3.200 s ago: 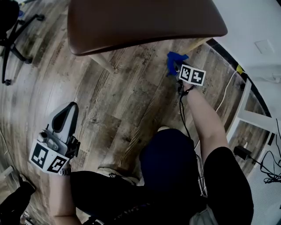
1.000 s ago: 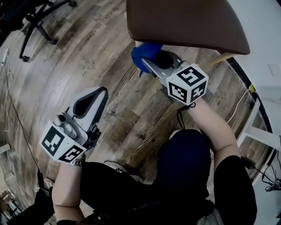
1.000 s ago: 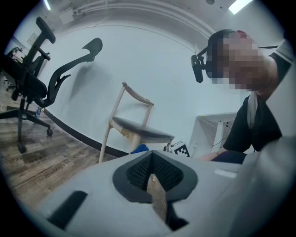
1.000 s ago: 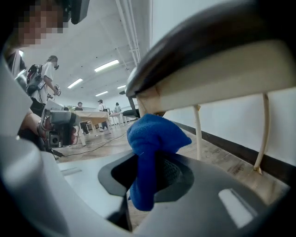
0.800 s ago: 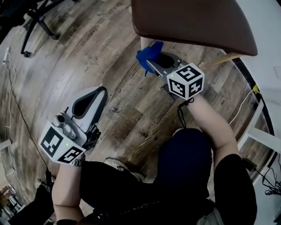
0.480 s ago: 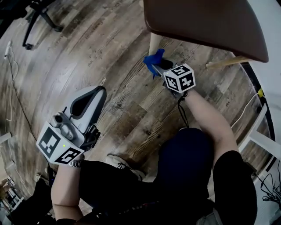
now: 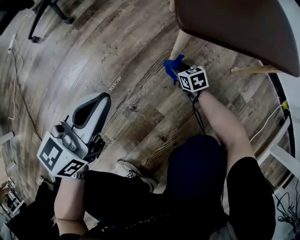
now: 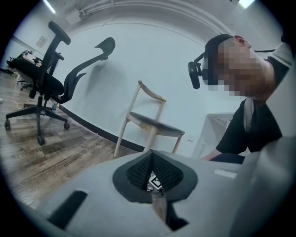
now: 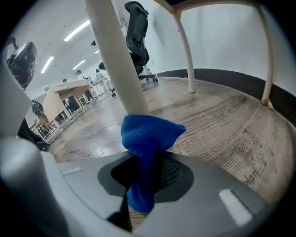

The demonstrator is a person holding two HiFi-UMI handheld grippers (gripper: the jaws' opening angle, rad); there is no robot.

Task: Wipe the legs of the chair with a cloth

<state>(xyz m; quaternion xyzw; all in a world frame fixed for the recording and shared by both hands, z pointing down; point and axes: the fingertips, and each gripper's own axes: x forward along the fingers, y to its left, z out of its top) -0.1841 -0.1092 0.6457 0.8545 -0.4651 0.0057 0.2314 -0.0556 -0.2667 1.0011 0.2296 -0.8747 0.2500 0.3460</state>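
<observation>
The chair has a brown seat (image 7: 234,23) and pale wooden legs. My right gripper (image 7: 174,70) is shut on a blue cloth (image 7: 171,65) and holds it against the near left leg (image 7: 178,44), low down close to the floor. In the right gripper view the cloth (image 9: 148,132) bunches out of the right gripper (image 9: 145,180) and touches the leg (image 9: 115,55). My left gripper (image 7: 96,101) hangs at the lower left, away from the chair, shut on nothing. The left gripper (image 8: 155,187) points toward the whole chair (image 8: 148,122).
An office chair base (image 7: 47,14) stands at the top left, with a thin cable (image 7: 18,84) on the wood floor. Another chair leg (image 7: 255,70) lies to the right, near a cable (image 7: 267,122) and a white frame (image 7: 286,154). The person's knee (image 7: 192,164) is below.
My right gripper has carried the cloth from the far right leg across to the near left leg and down along it. The left gripper has hardly moved.
</observation>
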